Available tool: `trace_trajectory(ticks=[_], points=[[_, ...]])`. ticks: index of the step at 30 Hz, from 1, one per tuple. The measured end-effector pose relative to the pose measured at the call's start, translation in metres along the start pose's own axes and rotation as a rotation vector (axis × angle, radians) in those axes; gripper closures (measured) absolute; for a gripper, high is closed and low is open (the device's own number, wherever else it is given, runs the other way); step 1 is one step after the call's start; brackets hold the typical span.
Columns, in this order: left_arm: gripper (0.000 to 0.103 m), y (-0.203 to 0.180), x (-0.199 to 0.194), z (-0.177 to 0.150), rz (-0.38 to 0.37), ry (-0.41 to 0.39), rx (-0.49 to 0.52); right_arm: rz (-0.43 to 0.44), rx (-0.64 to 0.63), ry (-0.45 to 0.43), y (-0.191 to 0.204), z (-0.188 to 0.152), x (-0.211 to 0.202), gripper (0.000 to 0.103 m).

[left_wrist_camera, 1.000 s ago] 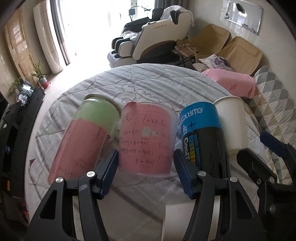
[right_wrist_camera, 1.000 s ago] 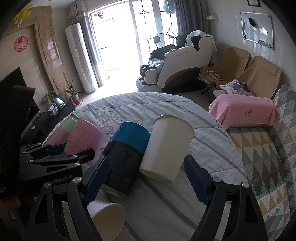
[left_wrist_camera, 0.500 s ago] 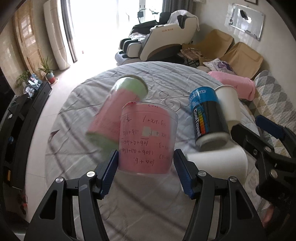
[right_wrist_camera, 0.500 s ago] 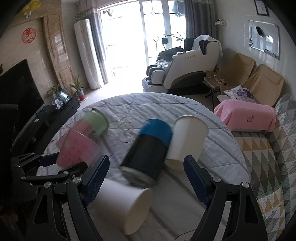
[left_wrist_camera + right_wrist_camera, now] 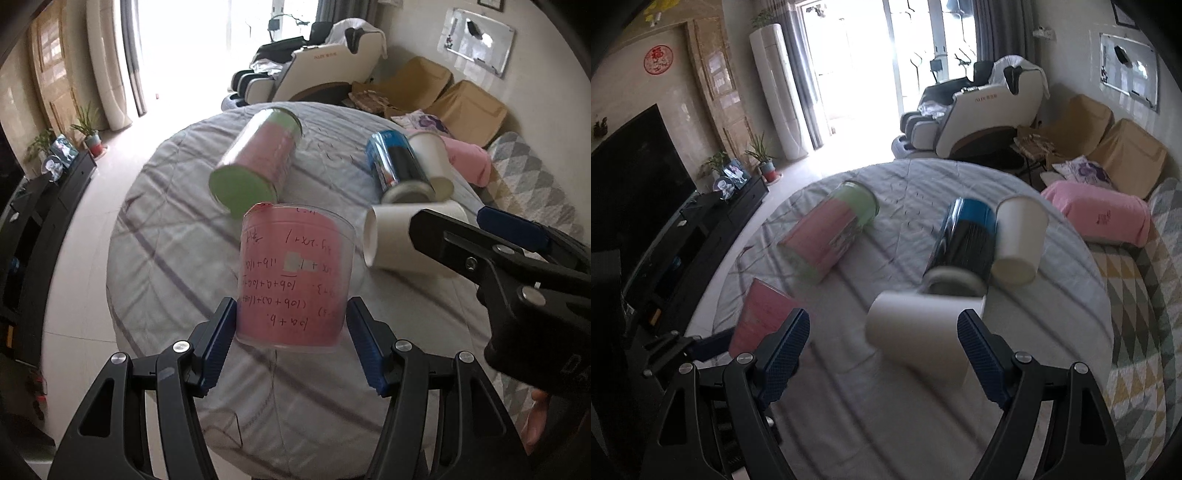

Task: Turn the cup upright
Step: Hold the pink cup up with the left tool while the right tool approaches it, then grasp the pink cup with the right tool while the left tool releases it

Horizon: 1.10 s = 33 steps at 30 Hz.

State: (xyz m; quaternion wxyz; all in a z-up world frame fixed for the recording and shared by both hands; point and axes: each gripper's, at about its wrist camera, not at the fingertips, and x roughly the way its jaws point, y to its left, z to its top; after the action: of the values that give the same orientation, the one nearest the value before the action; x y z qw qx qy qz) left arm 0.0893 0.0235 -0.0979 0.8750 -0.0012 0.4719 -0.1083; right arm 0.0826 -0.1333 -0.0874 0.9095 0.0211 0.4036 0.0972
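Note:
My left gripper (image 5: pixel 290 332) is shut on a clear plastic cup lined with pink paper with handwriting (image 5: pixel 295 273) and holds it upside down above the round table (image 5: pixel 166 258). The same cup shows at the lower left of the right wrist view (image 5: pixel 764 321). My right gripper (image 5: pixel 882 350) is open and empty above a white paper cup lying on its side (image 5: pixel 923 332), which also shows in the left wrist view (image 5: pixel 399 240).
A pink and green can (image 5: pixel 258 162) lies on its side at the table's middle. A blue and black can (image 5: pixel 964 243) and another white paper cup (image 5: pixel 1019 240) lie on their sides to the right. A sofa with a pink towel (image 5: pixel 1100 218) stands at the right.
Both grippers have risen well above the table. My left gripper has carried the pink cup up with it. The cans and paper cups now look farther below.

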Motion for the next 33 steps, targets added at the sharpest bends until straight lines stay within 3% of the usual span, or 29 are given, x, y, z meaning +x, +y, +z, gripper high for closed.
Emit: trace_trajectory(ticks=[5, 8, 12, 17, 25, 33], points=[[0.04, 0.001, -0.001, -0.015, -0.038, -0.008, 0.002, -0.029, 0.019, 0.031, 0.011, -0.014, -0.004, 0.019], [0.021, 0.001, 0.001, -0.021, -0.054, -0.014, 0.003, -0.044, 0.034, 0.064, 0.014, -0.022, 0.0, 0.019], [0.01, 0.004, -0.006, -0.029, -0.094, -0.033, 0.005, -0.023, 0.085, 0.096, 0.017, -0.029, 0.001, 0.019], [0.01, 0.021, -0.018, -0.041, -0.094, -0.04, -0.006, 0.034, 0.178, 0.149, 0.021, -0.03, 0.0, 0.019], [0.009, 0.041, -0.028, -0.047, -0.09, -0.069, -0.016, 0.226, 0.331, 0.298, 0.035, -0.031, 0.03, 0.019], [0.009, 0.052, -0.016, -0.038, -0.092, -0.055, -0.023, 0.259, 0.463, 0.341, 0.023, -0.031, 0.066, 0.019]])
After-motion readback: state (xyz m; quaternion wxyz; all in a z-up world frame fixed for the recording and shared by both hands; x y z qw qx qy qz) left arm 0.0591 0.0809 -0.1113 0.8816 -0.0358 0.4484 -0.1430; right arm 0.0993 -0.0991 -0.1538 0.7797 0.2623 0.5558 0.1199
